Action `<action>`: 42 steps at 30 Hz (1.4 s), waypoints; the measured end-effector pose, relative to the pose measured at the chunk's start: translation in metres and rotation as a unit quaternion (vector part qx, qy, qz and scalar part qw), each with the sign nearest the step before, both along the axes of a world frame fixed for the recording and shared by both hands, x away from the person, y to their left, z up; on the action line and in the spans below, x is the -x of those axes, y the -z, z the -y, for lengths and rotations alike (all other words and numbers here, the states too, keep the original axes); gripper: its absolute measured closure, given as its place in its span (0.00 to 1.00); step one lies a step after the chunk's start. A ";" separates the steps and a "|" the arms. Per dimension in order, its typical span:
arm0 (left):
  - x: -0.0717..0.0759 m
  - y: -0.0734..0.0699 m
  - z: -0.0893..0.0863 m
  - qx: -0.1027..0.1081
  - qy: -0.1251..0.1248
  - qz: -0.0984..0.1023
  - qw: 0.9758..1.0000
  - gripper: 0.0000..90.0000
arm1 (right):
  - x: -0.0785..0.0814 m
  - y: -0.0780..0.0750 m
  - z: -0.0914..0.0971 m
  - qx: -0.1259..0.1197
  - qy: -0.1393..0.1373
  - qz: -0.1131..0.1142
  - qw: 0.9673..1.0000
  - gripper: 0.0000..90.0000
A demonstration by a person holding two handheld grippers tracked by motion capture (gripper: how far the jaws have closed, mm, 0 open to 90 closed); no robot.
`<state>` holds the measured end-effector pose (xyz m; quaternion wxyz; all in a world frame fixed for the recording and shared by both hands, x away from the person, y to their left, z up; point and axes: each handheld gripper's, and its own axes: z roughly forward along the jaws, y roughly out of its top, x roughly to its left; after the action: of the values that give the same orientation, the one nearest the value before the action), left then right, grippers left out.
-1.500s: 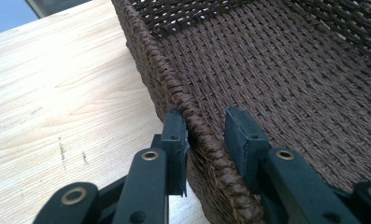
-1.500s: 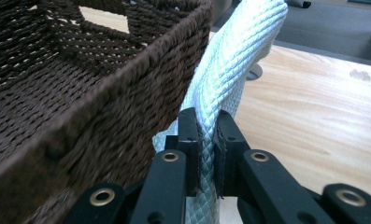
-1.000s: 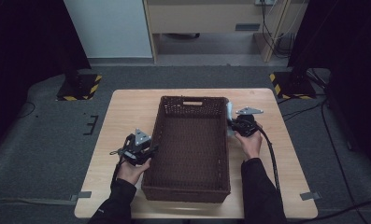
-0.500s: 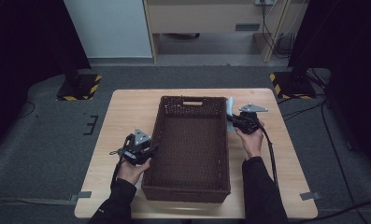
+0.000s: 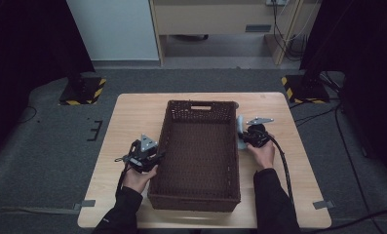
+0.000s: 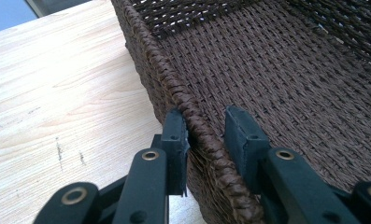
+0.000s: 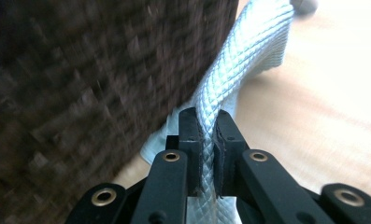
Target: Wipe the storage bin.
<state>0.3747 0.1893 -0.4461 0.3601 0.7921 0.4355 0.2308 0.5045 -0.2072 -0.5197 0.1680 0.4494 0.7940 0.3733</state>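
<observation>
A dark brown woven basket (image 5: 199, 156) stands upright in the middle of the counter (image 5: 132, 114), long and rectangular, its long sides running away from the person. It is open at the top, with a slot handle cut in the far end wall and a thick braided rim. Its left rim (image 6: 192, 126) sits between the jaws of the left claw (image 6: 205, 135).

A pale blue-grey quilted cloth (image 7: 241, 65), patterned in small diamonds, lies against the basket's right outer wall, near its far end. It looks folded or bunched into a narrow band, though blur makes that uncertain. The right claw (image 7: 209, 140) pinches its edge.
</observation>
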 end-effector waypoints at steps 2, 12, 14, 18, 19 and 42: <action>0.000 0.000 0.000 0.000 0.000 0.000 1.000 0.77 | 0.001 0.002 0.000 -0.001 -0.005 0.000 1.000 0.94; -0.001 0.000 0.001 0.004 -0.005 -0.001 1.000 0.77 | 0.015 -0.062 0.009 -0.063 -0.040 0.101 0.992 0.94; -0.001 0.000 0.001 0.003 -0.006 -0.001 1.000 0.77 | 0.016 -0.063 0.009 -0.056 -0.048 0.097 0.993 0.94; -0.002 0.000 0.002 0.001 -0.008 -0.001 1.000 0.77 | 0.015 -0.049 0.007 -0.037 -0.056 0.061 0.996 0.94; -0.002 0.000 0.002 0.002 -0.008 -0.001 1.000 0.77 | 0.014 -0.043 0.006 -0.032 -0.060 0.052 0.996 0.94; 0.003 -0.005 -0.002 0.016 -0.011 0.014 1.000 0.59 | 0.034 -0.062 0.014 -0.039 -0.090 0.072 0.993 0.94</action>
<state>0.3718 0.1917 -0.4411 0.3761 0.7783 0.4425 0.2388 0.4702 -0.2208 -0.4577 0.1726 0.3541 0.8019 0.4492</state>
